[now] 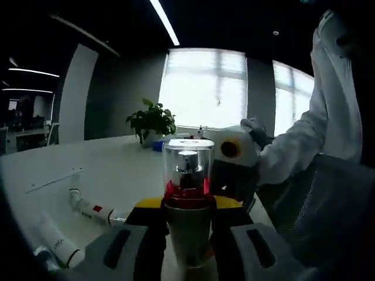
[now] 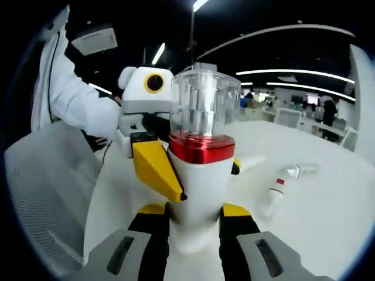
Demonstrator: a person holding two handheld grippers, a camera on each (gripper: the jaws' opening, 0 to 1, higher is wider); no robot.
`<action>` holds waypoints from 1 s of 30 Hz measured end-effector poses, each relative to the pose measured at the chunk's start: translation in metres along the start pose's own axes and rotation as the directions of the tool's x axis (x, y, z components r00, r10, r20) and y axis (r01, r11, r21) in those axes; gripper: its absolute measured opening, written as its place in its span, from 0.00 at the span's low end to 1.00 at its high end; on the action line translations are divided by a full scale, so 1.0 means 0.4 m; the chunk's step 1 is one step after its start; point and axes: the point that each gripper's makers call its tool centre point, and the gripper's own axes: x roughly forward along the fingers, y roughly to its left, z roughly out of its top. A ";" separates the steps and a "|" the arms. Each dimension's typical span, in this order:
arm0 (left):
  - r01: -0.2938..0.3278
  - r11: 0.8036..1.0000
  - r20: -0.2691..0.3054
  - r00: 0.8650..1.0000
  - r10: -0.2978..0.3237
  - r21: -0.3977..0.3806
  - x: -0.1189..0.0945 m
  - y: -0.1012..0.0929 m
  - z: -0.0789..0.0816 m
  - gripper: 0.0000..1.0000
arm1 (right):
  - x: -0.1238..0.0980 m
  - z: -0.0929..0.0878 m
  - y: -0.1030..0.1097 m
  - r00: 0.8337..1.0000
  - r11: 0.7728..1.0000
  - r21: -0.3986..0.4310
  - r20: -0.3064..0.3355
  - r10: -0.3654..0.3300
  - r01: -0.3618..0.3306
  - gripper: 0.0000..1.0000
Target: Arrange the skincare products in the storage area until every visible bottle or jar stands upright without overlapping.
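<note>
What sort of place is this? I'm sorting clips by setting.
Probably an open-plan office: a long white table with a potted plant, large windows, strip ceiling lights, and distant desks with people.

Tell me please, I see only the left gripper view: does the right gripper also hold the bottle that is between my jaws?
Observer: Yes. In the right gripper view, the right gripper has its jaws on both sides of the bottle, low on its body, and seems shut on it.
Operator: Is there a label on that side?
Observer: None that I can see. Below the red collar the body is plain white.
</note>
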 end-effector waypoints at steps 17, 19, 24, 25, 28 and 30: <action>-0.032 0.999 -0.014 0.999 0.032 0.039 0.061 0.070 0.007 0.24 | 0.000 -0.007 -0.109 0.997 0.996 -0.064 -0.047 -0.067 0.064 0.25; -0.038 0.999 -0.012 0.999 0.038 0.030 0.065 0.078 0.010 0.24 | 0.003 -0.006 -0.120 0.996 0.996 -0.062 -0.044 -0.074 0.071 0.25; -0.046 0.999 -0.018 0.999 0.047 0.026 0.075 0.105 0.011 0.25 | 0.008 -0.003 -0.138 0.995 0.995 -0.043 -0.037 -0.090 0.089 0.25; -0.043 0.999 -0.020 0.999 0.044 0.026 0.074 0.105 0.011 0.25 | 0.009 -0.003 -0.139 0.995 0.995 -0.038 -0.035 -0.092 0.091 0.25; -0.036 0.999 -0.022 0.999 0.037 0.028 0.074 0.107 0.011 0.25 | 0.009 -0.008 -0.149 0.995 0.995 -0.036 -0.031 -0.095 0.094 0.25; -0.035 0.999 -0.020 0.999 0.035 0.027 0.072 0.113 0.010 0.25 | 0.009 -0.010 -0.153 0.995 0.995 -0.034 -0.028 -0.093 0.092 0.26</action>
